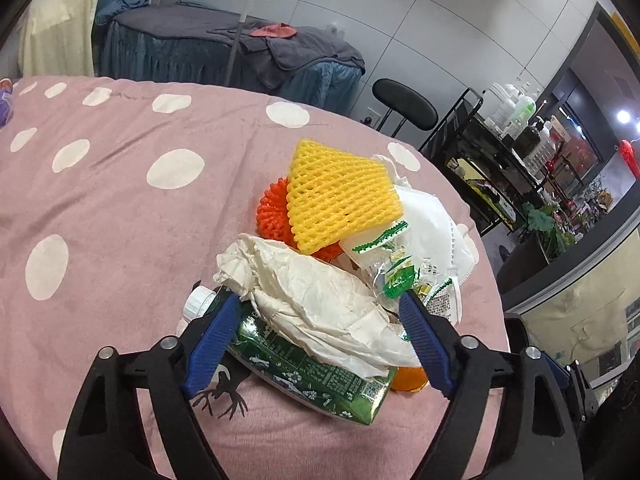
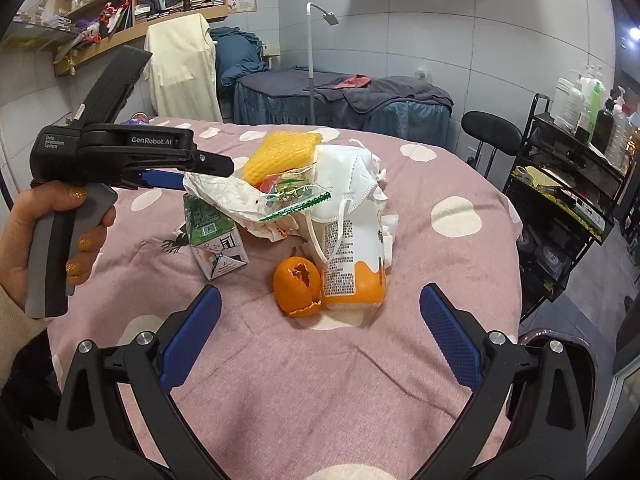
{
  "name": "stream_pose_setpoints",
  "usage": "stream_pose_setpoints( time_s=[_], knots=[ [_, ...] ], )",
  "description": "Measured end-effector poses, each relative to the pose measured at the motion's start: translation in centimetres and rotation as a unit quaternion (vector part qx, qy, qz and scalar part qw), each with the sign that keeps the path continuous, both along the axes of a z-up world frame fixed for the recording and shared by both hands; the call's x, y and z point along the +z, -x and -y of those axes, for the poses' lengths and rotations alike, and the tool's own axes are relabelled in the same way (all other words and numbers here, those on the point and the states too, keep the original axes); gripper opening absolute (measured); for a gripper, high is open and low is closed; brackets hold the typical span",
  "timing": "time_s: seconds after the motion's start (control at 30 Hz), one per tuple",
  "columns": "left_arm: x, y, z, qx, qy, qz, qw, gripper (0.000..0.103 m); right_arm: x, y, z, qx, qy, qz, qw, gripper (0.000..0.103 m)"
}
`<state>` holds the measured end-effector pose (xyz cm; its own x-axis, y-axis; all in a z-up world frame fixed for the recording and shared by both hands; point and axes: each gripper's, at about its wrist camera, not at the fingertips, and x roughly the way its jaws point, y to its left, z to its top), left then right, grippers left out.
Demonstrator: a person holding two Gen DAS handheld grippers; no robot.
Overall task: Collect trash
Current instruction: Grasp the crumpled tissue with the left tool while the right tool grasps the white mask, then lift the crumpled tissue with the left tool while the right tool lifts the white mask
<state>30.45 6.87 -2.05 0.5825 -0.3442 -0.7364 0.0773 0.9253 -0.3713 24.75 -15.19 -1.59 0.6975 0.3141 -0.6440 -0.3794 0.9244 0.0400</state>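
A heap of trash lies on the pink dotted bedcover (image 1: 120,220). It holds a yellow foam net (image 1: 340,196), a white face mask (image 1: 432,232), a green-and-white wrapper (image 1: 392,268), crumpled white paper (image 1: 320,296) and a green carton (image 1: 312,372) underneath. My left gripper (image 1: 320,300) is open and straddles the paper and carton; nothing looks squeezed. In the right wrist view a hand (image 2: 24,232) holds that gripper at the heap's left side. My right gripper (image 2: 320,292) is open and empty. Just beyond its tips lie an orange peel (image 2: 298,280) and a bottle with an orange base (image 2: 352,264).
The bed's rounded edge drops off on the right. Past it stand a black trolley (image 2: 568,184) loaded with bottles and a black stool (image 2: 492,132). A second bed with a dark blanket (image 2: 340,96) is behind, with wooden shelves (image 2: 140,0) on the wall.
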Motion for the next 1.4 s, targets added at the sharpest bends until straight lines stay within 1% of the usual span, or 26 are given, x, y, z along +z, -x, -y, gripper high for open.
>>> stream_pose_setpoints(
  time_s=[0.03, 0.1, 0.13, 0.17, 0.23, 0.3, 0.37, 0.47, 0.57, 0.7, 0.8, 0.87, 0.93, 1.0, 1.07, 1.13, 1.27, 1.4],
  knots=[
    [-0.2, -0.2, -0.1, 0.001, 0.004, -0.004, 1.0000, 0.067, 0.1, -0.3, -0.2, 0.003, 0.001, 0.005, 1.000, 0.098],
    [-0.5, -0.4, -0.3, 0.004, 0.007, -0.008, 0.9999, 0.054, 0.4, -1.0, -0.7, 0.009, 0.007, 0.016, 1.000, 0.098],
    [-0.4, -0.5, -0.3, 0.004, 0.006, -0.007, 1.0000, 0.044, 0.5, -1.4, -1.1, 0.013, 0.011, 0.021, 1.000, 0.098],
    [-0.4, -0.5, -0.4, 0.003, 0.008, -0.008, 0.9999, 0.038, 0.7, -1.9, -1.4, 0.016, 0.012, 0.023, 1.000, 0.098],
    [-0.5, -0.6, -0.7, -0.001, 0.032, -0.015, 0.9994, 0.019, 0.8, -3.1, -1.9, 0.023, 0.008, 0.021, 0.999, 0.098],
    [-0.3, -0.5, -1.0, -0.001, 0.052, -0.014, 0.9985, 0.014, 0.9, -4.1, -2.5, 0.031, 0.003, 0.015, 0.999, 0.098],
    [0.4, -0.1, -1.2, -0.004, 0.056, -0.002, 0.9984, 0.014, 0.8, -4.8, -3.0, 0.033, 0.005, 0.013, 0.999, 0.098],
    [1.8, 0.9, -1.6, -0.002, 0.053, 0.027, 0.9982, 0.013, 0.5, -5.6, -3.8, 0.042, 0.009, 0.007, 0.999, 0.098],
    [3.3, 2.0, -2.9, 0.007, 0.069, 0.050, 0.9963, 0.013, 0.0, -6.4, -4.5, 0.052, 0.015, -0.003, 0.999, 0.098],
    [5.3, 4.0, -4.6, 0.035, 0.053, 0.092, 0.9937, 0.013, -0.6, -7.6, -5.8, 0.071, 0.031, -0.010, 0.997, 0.098],
    [6.0, 5.2, -5.8, 0.054, 0.049, 0.109, 0.9914, 0.013, -1.5, -8.4, -6.7, 0.084, 0.047, -0.021, 0.995, 0.097],
    [6.3, 6.0, -6.3, 0.061, 0.042, 0.117, 0.9903, 0.013, -2.4, -9.0, -7.4, 0.090, 0.064, -0.035, 0.993, 0.087],
    [6.4, 6.8, -6.6, 0.065, 0.025, 0.124, 0.9898, 0.013, -3.0, -9.8, -7.8, 0.096, 0.078, -0.046, 0.991, 0.082],
    [6.4, 7.5, -6.8, 0.066, 0.026, 0.126, 0.9895, 0.013, -3.5, -10.5, -8.2, 0.099, 0.090, -0.058, 0.989, 0.080],
    [6.3, 8.1, -7.3, 0.067, 0.035, 0.128, 0.9890, 0.013, -3.4, -11.0, -7.7, 0.098, 0.071, -0.068, 0.990, 0.080],
    [6.2, 8.8, -7.5, 0.069, 0.032, 0.131, 0.9884, 0.013, -3.1, -11.5, -6.9, 0.091, 0.047, -0.076, 0.992, 0.080],
    [6.2, 9.8, -7.6, 0.068, 0.027, 0.138, 0.9876, 0.013, -1.8, -12.2, -5.4, 0.065, 0.014, -0.062, 0.996, 0.080],
    [5.8, 10.2, -7.7, 0.067, 0.033, 0.137, 0.9877, 0.013, 0.2, -12.6, -4.2, 0.044, -0.015, -0.040, 0.998, 0.080]
  ],
)
